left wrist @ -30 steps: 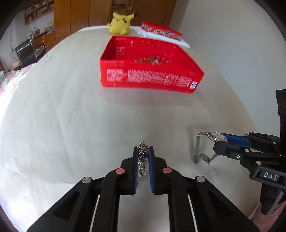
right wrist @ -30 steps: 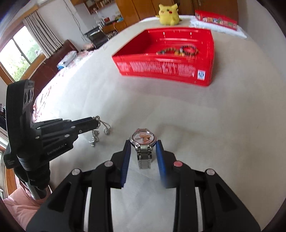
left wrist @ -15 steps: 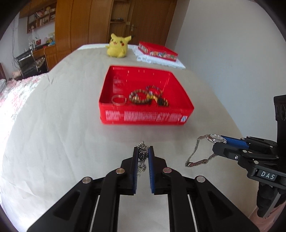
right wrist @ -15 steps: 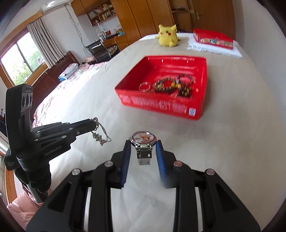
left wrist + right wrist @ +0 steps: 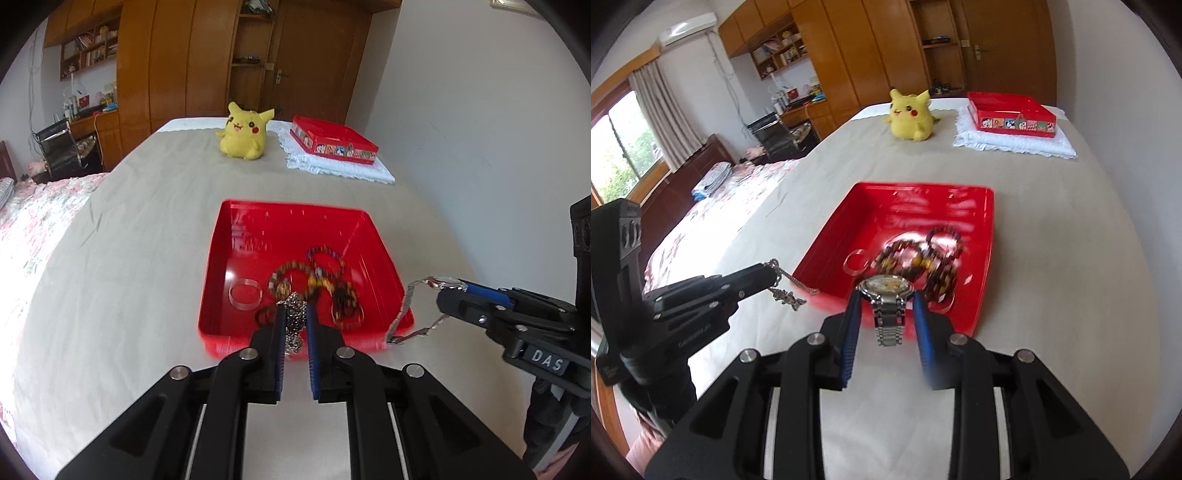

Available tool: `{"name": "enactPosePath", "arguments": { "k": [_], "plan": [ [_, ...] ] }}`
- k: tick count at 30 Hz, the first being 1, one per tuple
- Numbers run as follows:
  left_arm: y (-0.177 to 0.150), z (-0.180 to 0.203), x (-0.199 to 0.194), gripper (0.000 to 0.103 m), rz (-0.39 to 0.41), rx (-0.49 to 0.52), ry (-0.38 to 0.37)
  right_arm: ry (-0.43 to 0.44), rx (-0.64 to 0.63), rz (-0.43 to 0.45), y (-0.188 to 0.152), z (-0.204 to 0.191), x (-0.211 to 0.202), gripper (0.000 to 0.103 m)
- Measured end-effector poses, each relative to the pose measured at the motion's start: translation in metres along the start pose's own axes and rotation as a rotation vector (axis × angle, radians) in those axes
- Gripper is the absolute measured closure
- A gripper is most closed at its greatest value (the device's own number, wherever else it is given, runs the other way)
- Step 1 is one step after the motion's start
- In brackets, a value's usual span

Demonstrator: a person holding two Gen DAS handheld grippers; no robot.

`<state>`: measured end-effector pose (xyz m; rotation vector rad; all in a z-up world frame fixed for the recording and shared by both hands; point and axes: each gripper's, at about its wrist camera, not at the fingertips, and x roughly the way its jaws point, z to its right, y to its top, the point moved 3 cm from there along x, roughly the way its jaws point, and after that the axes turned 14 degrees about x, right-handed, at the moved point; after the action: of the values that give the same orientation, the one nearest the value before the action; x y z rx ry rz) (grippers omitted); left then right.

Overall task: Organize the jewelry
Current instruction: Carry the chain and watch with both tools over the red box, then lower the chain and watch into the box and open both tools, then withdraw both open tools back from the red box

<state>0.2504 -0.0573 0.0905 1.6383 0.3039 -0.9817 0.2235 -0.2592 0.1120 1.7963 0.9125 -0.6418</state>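
Note:
An open red tray sits on the beige bedcover and holds bead bracelets and a clear bangle. My left gripper is shut on a silver chain necklace and holds it over the tray's near edge. My right gripper is shut on a silver wristwatch, held just above the tray's near right corner, its strap hanging down.
A yellow Pikachu plush stands at the far end of the bed. A red printed box lies on a white cloth beside it. A white wall runs along the right; wooden wardrobes stand behind.
Both grippers have risen and moved forward, from low over the bedcover in front of the tray to its near edge, each still holding its piece.

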Motion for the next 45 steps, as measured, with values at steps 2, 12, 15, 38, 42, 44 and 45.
{"name": "enactPosePath", "arguments": {
  "k": [2,12,15,38,42,44,45],
  "plan": [
    [0.014,-0.005,0.017,0.093,-0.004,-0.005,0.004,-0.010,0.005,0.005,0.013,0.004,0.012,0.076],
    [0.047,-0.029,0.097,0.093,-0.052,-0.024,0.018,-0.046,0.031,-0.009,0.062,0.021,0.084,0.076],
    [0.049,-0.035,0.115,0.093,-0.073,-0.030,0.031,-0.049,0.039,-0.015,0.072,0.024,0.101,0.076],
    [0.041,-0.057,0.151,0.053,-0.125,-0.048,0.067,-0.137,0.006,0.038,0.071,0.036,0.133,0.047],
    [0.028,-0.052,0.123,0.040,-0.100,-0.037,0.112,-0.141,0.008,0.051,0.061,0.037,0.111,0.028],
    [0.020,-0.047,0.109,0.038,-0.098,-0.026,0.123,-0.150,0.001,0.055,0.054,0.036,0.101,0.025],
    [0.017,-0.044,0.104,0.036,-0.093,-0.025,0.119,-0.149,-0.001,0.053,0.051,0.034,0.097,0.020]
  ]
}}
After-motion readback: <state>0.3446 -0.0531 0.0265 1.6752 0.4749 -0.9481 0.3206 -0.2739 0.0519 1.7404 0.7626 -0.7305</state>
